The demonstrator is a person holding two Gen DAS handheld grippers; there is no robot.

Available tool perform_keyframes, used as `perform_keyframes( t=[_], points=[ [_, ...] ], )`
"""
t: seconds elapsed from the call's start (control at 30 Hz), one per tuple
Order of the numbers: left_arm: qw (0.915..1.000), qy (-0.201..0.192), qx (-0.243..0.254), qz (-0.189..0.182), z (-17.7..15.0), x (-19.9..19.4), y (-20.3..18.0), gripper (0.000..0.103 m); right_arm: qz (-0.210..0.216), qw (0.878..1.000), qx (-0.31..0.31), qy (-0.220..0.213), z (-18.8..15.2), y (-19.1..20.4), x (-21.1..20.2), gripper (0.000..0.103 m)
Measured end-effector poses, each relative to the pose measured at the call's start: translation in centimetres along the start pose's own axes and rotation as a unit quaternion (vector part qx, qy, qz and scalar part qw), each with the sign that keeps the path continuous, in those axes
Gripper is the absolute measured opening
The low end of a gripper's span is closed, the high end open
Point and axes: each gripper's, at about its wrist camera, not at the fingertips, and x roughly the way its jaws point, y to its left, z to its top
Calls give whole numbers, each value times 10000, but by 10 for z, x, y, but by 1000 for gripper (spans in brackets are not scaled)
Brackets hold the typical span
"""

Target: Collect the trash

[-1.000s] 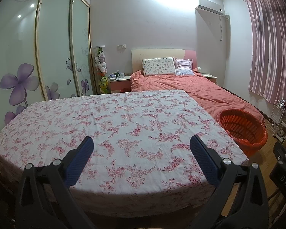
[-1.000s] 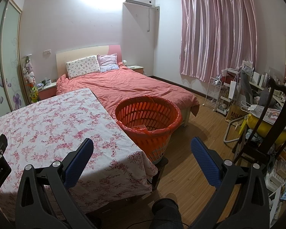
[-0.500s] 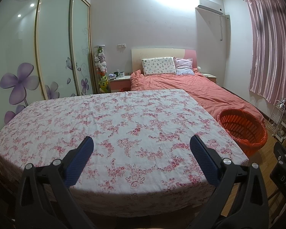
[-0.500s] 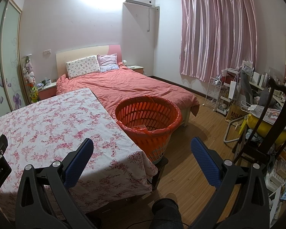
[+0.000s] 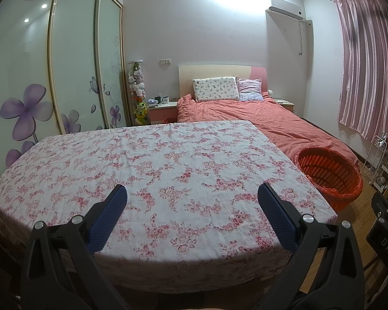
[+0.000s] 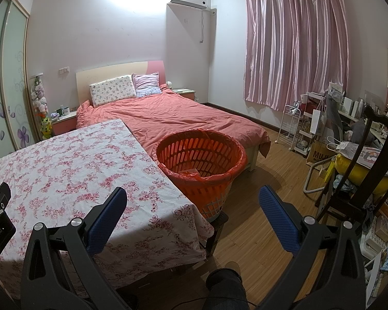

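Observation:
An orange slatted basket (image 6: 199, 164) with an orange liner stands at the table's right corner, on a low stand; a pale orange scrap (image 6: 191, 172) lies inside it. The same basket (image 5: 328, 174) shows at the right of the left wrist view. My left gripper (image 5: 192, 193) hangs open above the near edge of the floral tablecloth (image 5: 155, 170), nothing between its blue pads. My right gripper (image 6: 192, 196) is open too, held over the table's right corner and the floor in front of the basket. No loose trash shows on the cloth.
A bed with a coral duvet (image 6: 183, 118) stands behind the table and basket. A dark wooden chair (image 6: 370, 170) and a cluttered desk and rack (image 6: 320, 129) fill the right side. Wardrobe doors (image 5: 72, 77) line the left wall. A person's knee (image 6: 226, 286) shows below.

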Motion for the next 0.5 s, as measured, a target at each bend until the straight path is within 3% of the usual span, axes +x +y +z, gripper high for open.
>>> perform_keyframes(
  t=[0.5],
  points=[
    [10000,16,-10,-6,-3,0,-1,99,0,10000,1,-1,0,0,0,101]
  ],
)
